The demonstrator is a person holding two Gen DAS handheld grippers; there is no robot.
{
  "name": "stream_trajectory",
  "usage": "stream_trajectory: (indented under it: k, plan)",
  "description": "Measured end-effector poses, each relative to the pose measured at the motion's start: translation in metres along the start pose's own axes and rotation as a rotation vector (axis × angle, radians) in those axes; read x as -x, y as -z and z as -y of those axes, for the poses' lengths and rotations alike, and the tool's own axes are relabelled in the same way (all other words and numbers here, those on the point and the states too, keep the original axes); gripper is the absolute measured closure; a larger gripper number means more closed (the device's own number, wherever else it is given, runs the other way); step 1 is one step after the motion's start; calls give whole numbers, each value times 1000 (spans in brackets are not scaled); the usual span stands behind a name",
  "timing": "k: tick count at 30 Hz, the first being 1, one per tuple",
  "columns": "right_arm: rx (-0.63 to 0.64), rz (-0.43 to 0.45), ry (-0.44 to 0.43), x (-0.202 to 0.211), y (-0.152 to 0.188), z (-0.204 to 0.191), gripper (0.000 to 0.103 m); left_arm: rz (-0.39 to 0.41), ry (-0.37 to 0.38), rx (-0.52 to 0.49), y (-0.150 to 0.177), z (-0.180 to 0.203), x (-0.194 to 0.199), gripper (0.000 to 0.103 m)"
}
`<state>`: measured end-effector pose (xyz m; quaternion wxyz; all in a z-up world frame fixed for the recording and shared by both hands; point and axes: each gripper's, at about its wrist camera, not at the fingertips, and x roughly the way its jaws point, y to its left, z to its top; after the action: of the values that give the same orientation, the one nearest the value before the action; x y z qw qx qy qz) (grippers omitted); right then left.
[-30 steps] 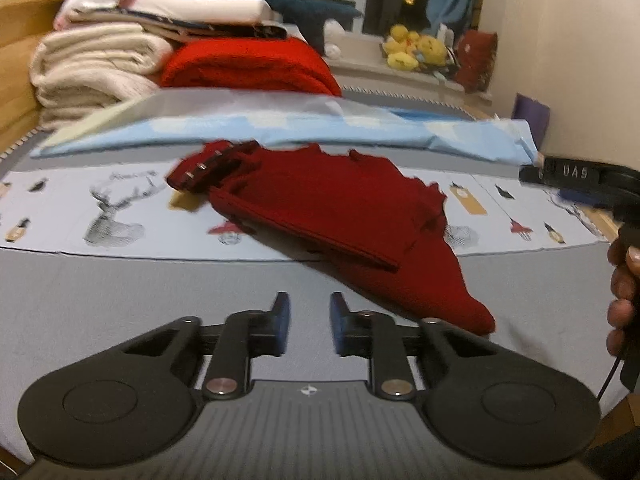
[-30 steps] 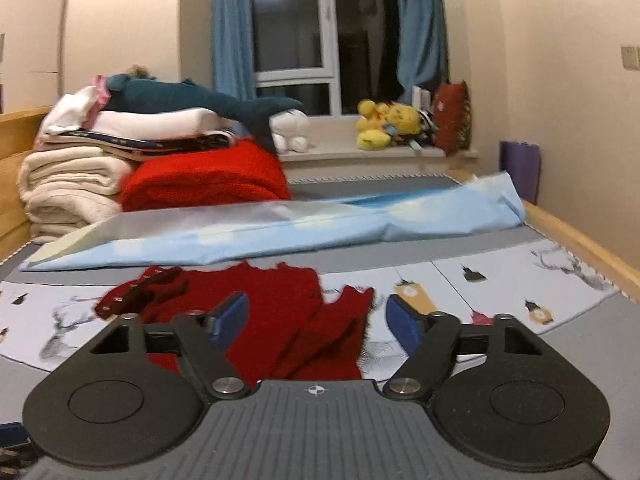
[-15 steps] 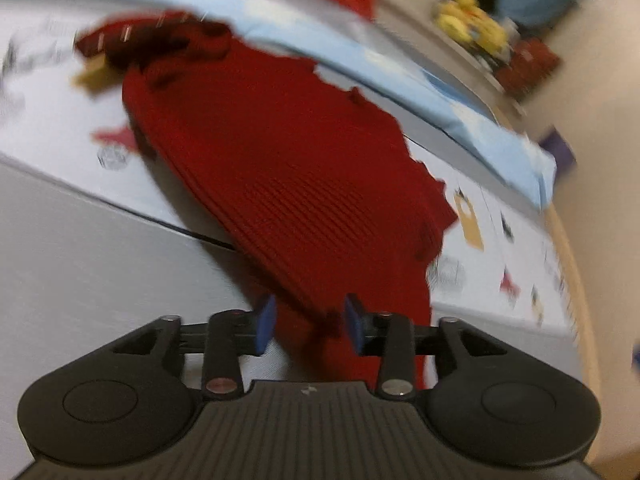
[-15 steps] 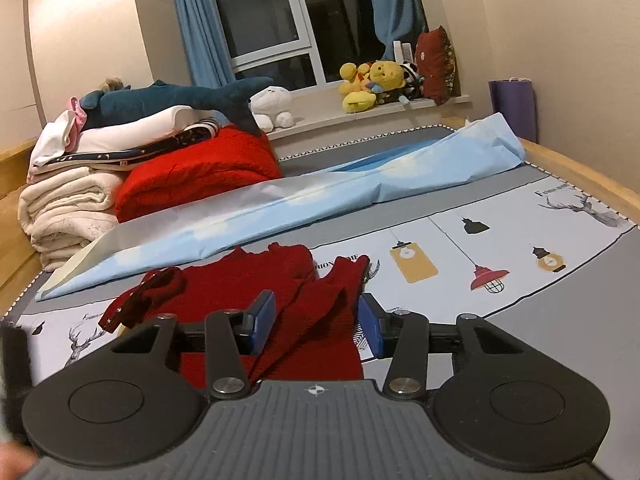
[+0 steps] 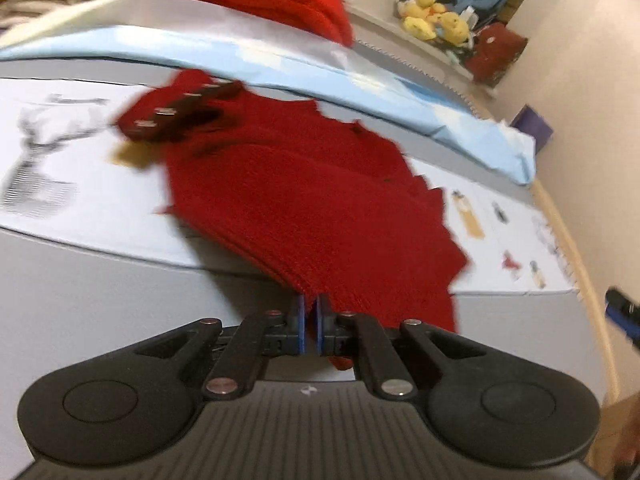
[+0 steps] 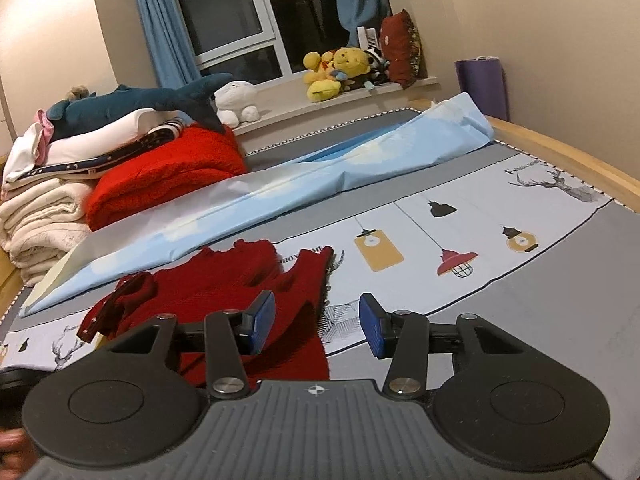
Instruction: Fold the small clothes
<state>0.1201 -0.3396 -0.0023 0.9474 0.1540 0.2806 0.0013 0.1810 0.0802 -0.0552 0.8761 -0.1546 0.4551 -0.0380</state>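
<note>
Dark red knitted garment (image 5: 304,200) spread flat on grey printed bedcover (image 5: 80,280), near edge lifted slightly. Left gripper (image 5: 310,322) clamped on that near edge, blue pads almost together with the knit pinched between. Right gripper (image 6: 316,324) spread wide above the garment's right side, holding nothing, pads apart from the cloth. Folded light blue sheet (image 6: 320,184) just behind the garment. Bright red blanket (image 6: 168,176) and stacked cream towels (image 6: 40,220) further back.
</note>
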Motion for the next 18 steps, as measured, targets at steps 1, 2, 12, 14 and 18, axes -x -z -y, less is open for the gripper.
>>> stream_trajectory:
  k: [1, 2, 12, 14, 18]
  plan:
    - [1, 0, 4, 0, 1, 0, 54, -11, -25, -3, 3, -16, 11, 99]
    - [4, 3, 3, 0, 2, -1, 54, -26, -55, -13, 9, -31, 21, 99]
    - [-41, -50, 62, -12, 16, 4, 55, -346, -402, -285, 54, -158, 51, 103]
    - [-20, -89, 70, -22, 23, 2, 54, -381, -359, -310, 58, -164, 53, 103]
    - [-27, -289, 29, -58, 54, -1, 54, -309, -269, -289, 45, -164, 65, 98]
